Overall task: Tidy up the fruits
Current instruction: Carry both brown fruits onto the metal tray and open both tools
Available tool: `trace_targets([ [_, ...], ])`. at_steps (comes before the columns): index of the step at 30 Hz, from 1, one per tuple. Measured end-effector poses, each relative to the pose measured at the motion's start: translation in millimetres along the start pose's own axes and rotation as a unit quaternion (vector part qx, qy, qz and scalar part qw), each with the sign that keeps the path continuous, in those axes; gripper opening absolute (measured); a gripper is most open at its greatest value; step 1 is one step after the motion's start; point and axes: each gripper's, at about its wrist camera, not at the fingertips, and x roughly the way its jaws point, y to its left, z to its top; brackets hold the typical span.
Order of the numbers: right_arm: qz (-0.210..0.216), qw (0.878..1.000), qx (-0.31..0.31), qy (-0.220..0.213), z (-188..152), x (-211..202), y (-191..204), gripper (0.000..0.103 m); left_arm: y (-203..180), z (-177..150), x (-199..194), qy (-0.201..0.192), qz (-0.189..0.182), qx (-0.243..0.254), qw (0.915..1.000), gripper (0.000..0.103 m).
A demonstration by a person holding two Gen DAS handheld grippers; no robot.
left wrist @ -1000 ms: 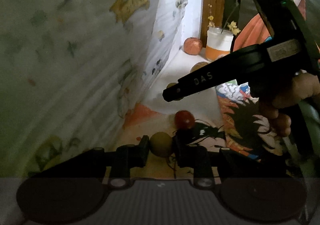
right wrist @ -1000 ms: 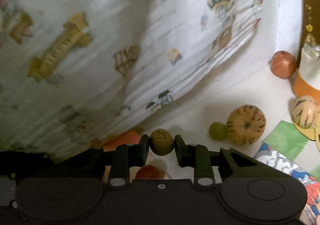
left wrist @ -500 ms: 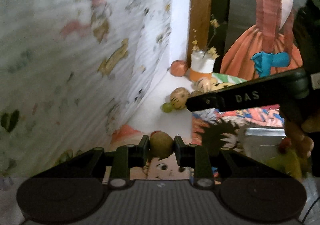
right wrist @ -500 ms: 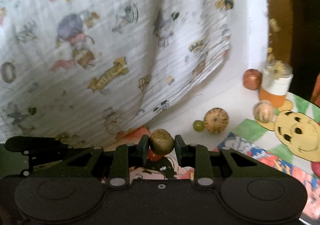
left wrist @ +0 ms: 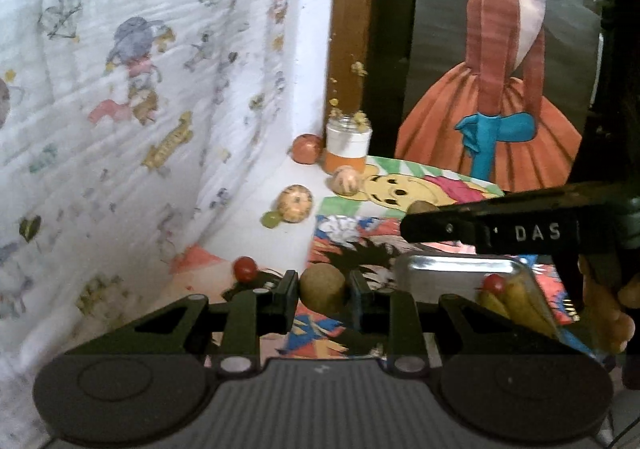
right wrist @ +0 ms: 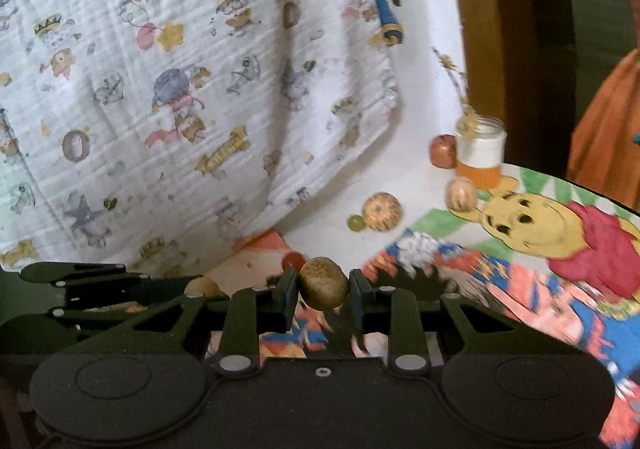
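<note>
Left gripper [left wrist: 322, 289] jaws clamped on a brown round fruit [left wrist: 322, 288]; right gripper [right wrist: 323, 289] likewise grips a mottled brown fruit [right wrist: 323, 283]. Both held above the printed mats. Risk: smooth round fruit squirts from narrow pads if tilted. Metal tray [left wrist: 460, 269] just beyond, already part-filled; dropped fruit could roll out. Farther back, striped fruits [left wrist: 295, 203] await.
</note>
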Motion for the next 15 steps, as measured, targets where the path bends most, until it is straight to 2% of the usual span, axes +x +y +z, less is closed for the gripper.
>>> trace_targets([
  [15,-0.051,0.998,0.036,0.007,-77,-68,-28,0.03,-59,-39,-3,0.033,-0.049,-0.014,0.9982,0.03],
])
